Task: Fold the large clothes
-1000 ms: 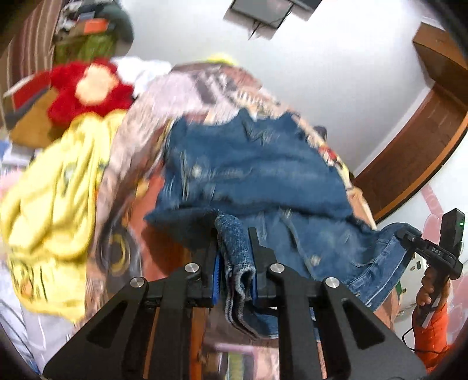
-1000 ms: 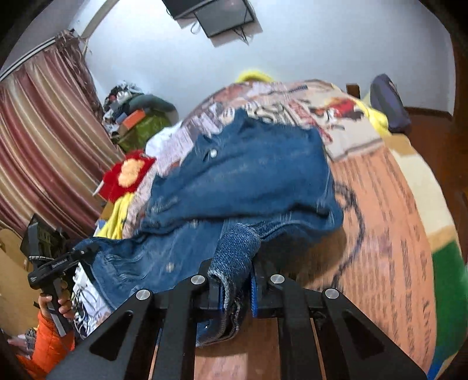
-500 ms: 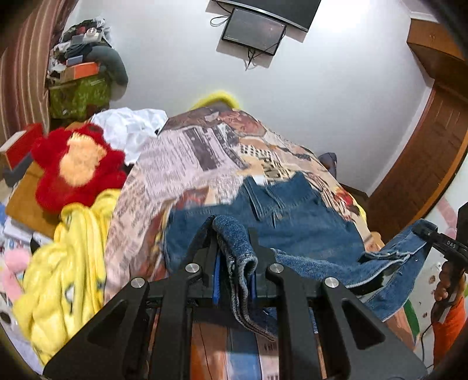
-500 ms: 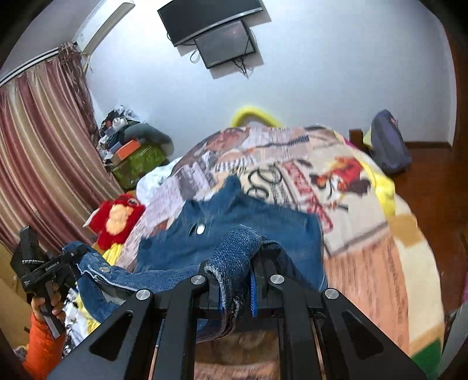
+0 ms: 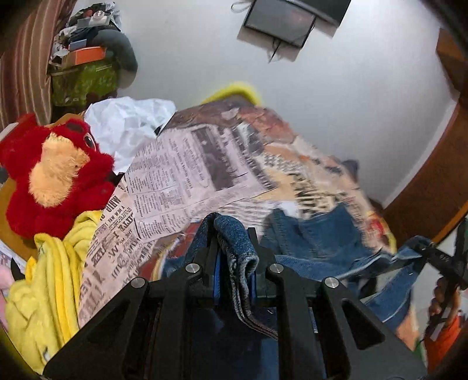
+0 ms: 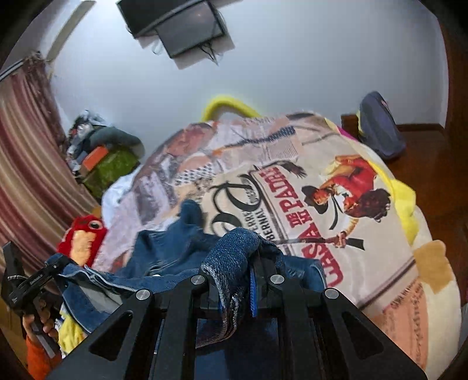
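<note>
A blue denim jacket (image 5: pixel 318 236) hangs between my two grippers above the bed, its far part trailing toward the printed blanket. My left gripper (image 5: pixel 234 257) is shut on a folded denim edge (image 5: pixel 237 248). My right gripper (image 6: pixel 234 263) is shut on another denim edge (image 6: pixel 231 254). The right gripper also shows at the right edge of the left wrist view (image 5: pixel 438 257), and the left gripper shows at the left edge of the right wrist view (image 6: pixel 32 280), each with denim stretched to it.
The bed carries a printed blanket (image 6: pixel 307 204). A red plush toy (image 5: pixel 52 175), a yellow cloth (image 5: pixel 52 277) and a white cloth (image 5: pixel 125 122) lie at its left side. A dark bag (image 6: pixel 380 131) sits at the far right, and a wall screen (image 6: pixel 187 26) hangs above.
Both grippers have lifted and pulled back with the jacket. It was spread over the bed; now most of it hangs up, and more blanket shows.
</note>
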`<act>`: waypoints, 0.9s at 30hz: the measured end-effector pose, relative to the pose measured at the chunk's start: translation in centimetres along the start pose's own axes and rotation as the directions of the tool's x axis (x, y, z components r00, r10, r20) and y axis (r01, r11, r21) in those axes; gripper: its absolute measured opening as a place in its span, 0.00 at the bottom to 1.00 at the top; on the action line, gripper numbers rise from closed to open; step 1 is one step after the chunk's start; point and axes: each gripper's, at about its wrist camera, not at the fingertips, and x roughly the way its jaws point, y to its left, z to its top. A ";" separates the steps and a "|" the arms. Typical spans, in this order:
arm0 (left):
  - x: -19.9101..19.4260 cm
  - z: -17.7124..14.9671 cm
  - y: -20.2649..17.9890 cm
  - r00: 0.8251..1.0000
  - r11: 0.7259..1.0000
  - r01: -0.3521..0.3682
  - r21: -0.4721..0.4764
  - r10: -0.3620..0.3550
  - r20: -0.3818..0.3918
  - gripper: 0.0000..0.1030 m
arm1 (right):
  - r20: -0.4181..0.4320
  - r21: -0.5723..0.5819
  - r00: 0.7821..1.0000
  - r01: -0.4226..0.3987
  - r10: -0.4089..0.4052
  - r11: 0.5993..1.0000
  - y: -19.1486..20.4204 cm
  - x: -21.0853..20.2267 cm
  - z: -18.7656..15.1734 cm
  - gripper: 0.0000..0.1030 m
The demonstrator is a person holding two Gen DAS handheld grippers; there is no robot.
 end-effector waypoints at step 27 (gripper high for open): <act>9.8 -5.0 0.8 0.949 0.960 -0.223 0.170 0.254 -0.189 0.22 | -0.019 -0.285 0.895 0.422 -0.446 0.861 -3.9 1.1 -2.7 0.20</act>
